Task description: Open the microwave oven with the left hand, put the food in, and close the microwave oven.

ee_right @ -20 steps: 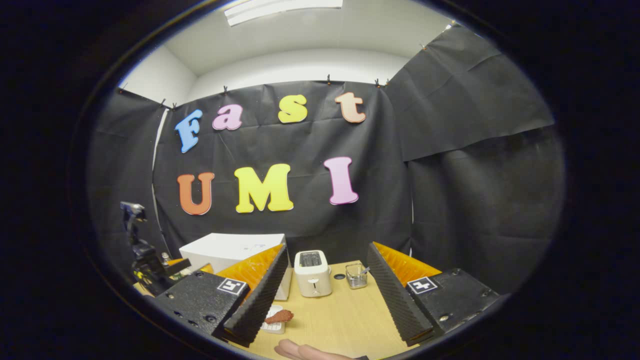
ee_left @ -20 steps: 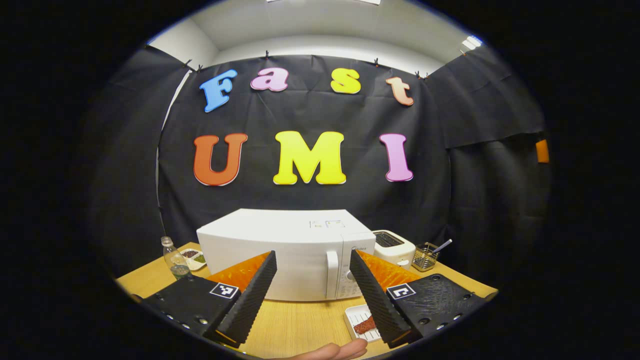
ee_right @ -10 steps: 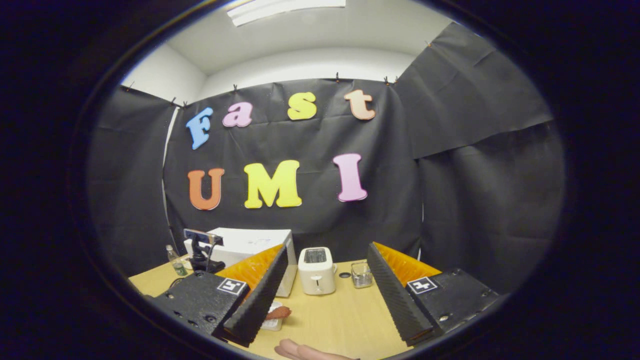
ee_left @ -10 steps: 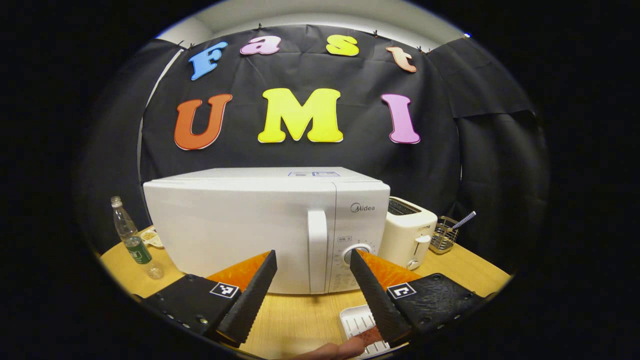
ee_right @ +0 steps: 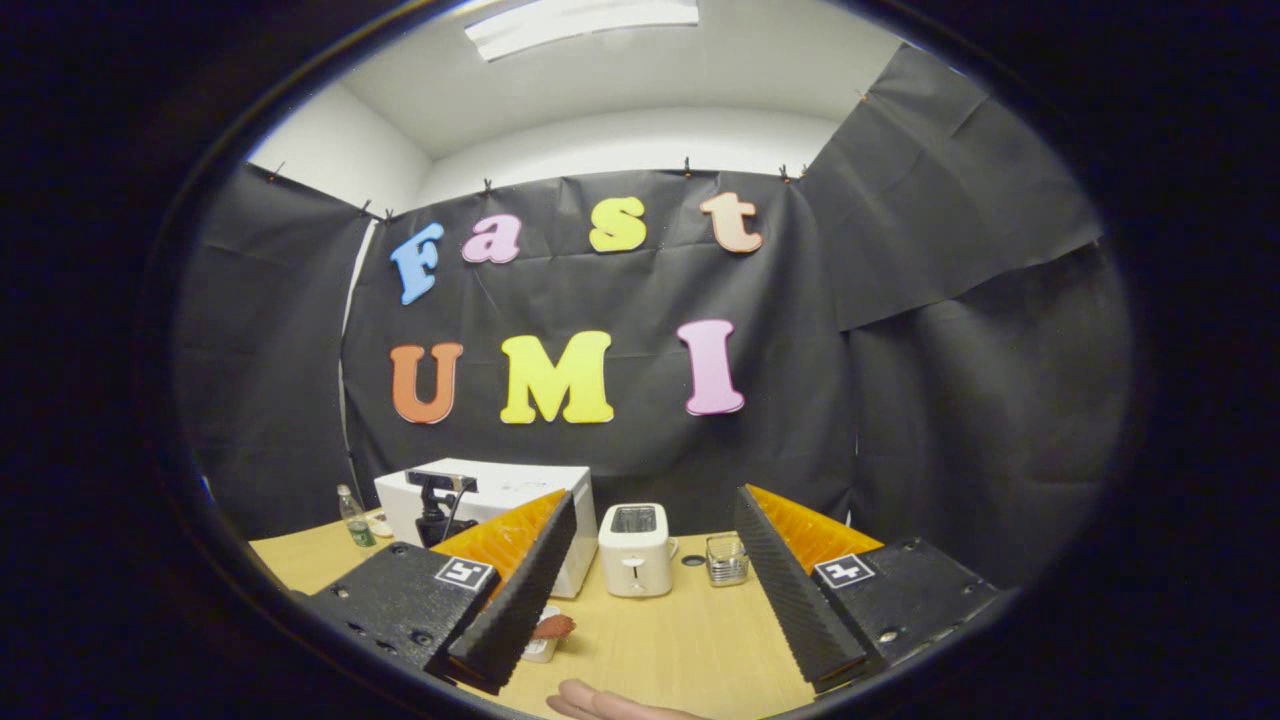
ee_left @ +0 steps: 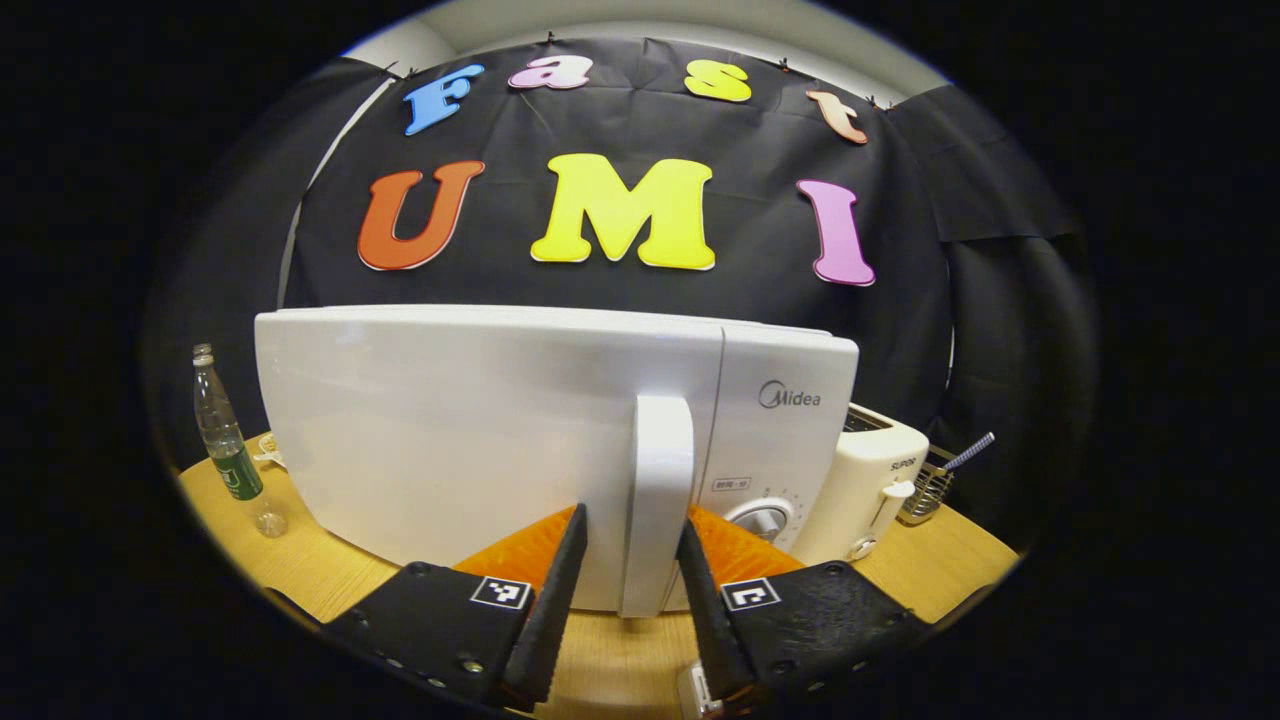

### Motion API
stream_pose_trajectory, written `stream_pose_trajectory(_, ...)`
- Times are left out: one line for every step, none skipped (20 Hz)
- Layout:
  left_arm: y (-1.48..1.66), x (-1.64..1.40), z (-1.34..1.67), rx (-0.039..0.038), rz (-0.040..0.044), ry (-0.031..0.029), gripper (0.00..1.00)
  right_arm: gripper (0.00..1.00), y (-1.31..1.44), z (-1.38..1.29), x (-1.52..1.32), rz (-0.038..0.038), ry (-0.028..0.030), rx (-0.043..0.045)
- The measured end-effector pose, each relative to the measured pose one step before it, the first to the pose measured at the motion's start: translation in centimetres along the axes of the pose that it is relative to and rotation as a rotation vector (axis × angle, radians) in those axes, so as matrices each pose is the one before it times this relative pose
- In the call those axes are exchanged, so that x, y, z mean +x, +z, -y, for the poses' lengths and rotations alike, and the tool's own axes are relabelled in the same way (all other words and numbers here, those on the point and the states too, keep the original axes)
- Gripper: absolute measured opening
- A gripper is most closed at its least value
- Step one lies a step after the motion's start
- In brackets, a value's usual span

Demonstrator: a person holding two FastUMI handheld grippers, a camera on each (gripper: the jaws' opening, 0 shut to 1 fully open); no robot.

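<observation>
Left gripper (ee_left: 628,545) jaws narrow, straddling microwave handle (ee_left: 657,500), not clamped; risk: slips off on pull. Right gripper (ee_right: 655,560) jaws wide, empty.

table (ee_right: 690,640) | wooden | on it: microwave (ee_left: 480,440), toaster (ee_right: 637,549), bottle (ee_left: 228,450), wire basket (ee_right: 727,559)

In the left gripper view, the toaster (ee_left: 875,480) is half hidden behind the microwave oven (ee_left: 520,430); the tray (ee_left: 697,692) is cut off.

The left claw (ee_left: 630,600) has closed in around the microwave handle (ee_left: 655,500).
</observation>
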State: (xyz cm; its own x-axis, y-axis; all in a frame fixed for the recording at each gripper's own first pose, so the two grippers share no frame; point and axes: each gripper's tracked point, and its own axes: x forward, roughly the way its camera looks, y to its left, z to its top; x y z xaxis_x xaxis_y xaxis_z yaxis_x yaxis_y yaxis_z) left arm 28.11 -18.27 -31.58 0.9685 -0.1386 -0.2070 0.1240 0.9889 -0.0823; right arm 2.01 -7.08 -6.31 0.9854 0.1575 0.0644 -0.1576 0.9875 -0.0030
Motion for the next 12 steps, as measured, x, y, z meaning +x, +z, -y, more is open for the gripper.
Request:
stream_pose_trajectory(-0.571,-0.14,0.279,0.00039,-0.02736,-0.00251,0.45,0.92,-0.294,-0.022,-0.001,-0.0066,-0.00068,-0.00287)
stream_pose_trajectory(-0.061,-0.037,-0.243,0.02084,-0.0078,0.02516,0.24,0.92,-0.148,-0.091,-0.105,-0.00698,0.0022,-0.00003)
stream_pose_trajectory(0.215,0.032,-0.135,0.01536,0.00746,0.01166,0.16,0.92,-0.16,-0.05,-0.104,-0.00716,0.0024,-0.00009)
stream_pose_trajectory(-0.234,0.103,0.041,0.0035,-0.01552,0.00209,0.08,1.0,-0.01,0.031,-0.154,-0.00604,-0.00192,-0.00253)
stream_pose_trajectory(-0.114,-0.216,0.044,-0.00852,-0.00104,-0.00797,0.08,1.0,0.063,0.154,-0.208,0.00053,-0.00113,-0.00304)
stream_pose_trajectory(0.02,-0.15,0.055,-0.00871,-0.0076,-0.01021,0.09,0.92,0.15,0.129,-0.216,0.00414,-0.00297,-0.00367)
stream_pose_trajectory(-0.148,-0.118,0.032,-0.00556,-0.00617,-0.00758,0.09,0.92,-0.012,0.172,-0.159,0.00268,-0.00416,-0.00329)
stream_pose_trajectory(-0.089,-0.616,-0.048,-0.00338,-0.00876,0.00393,0.09,0.92,-0.068,0.157,-0.102,-0.00059,-0.00194,-0.00145)
stream_pose_trajectory(0.714,-0.978,-0.192,0.01407,0.0383,0.00694,0.08,0.92,-0.179,0.018,-0.088,-0.00252,-0.00094,0.00236)
stream_pose_trajectory(-0.773,-1.068,-0.174,0.01659,-0.01645,-0.00718,0.07,0.92,-0.139,0.067,-0.019,-0.00389,-0.00189,0.00355)
stream_pose_trajectory(-0.228,-1.132,-0.012,0.00243,0.02061,-0.02081,0.07,0.92,-0.197,0.03,-0.028,-0.00374,-0.00085,0.00499)
stream_pose_trajectory(-0.119,-1.267,-0.229,-0.00444,0.01135,-0.02435,0.08,1.0,-0.06,-0.192,-0.08,-0.00121,0.00407,0.00515)
